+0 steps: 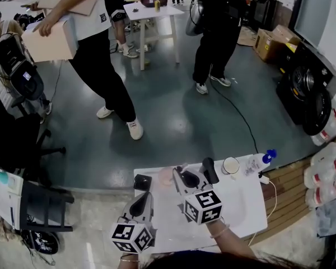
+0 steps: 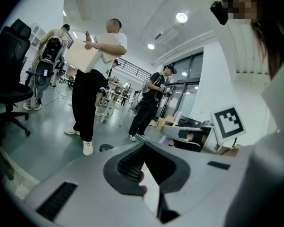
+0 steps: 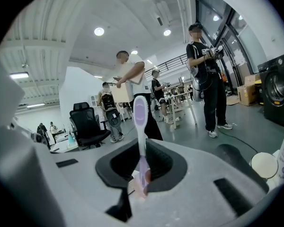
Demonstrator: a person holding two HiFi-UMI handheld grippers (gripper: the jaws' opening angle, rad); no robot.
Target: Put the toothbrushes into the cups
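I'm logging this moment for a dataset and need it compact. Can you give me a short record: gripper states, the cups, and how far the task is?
left gripper: jaws together, no toothbrush showing
right gripper: shut on the purple toothbrush, brush head pointing away from the hand
white cup: upright on the table, to the right of the right gripper, no brush in it
pinkish cup: just past the right gripper, partly hidden
task state: no toothbrush in a cup yet
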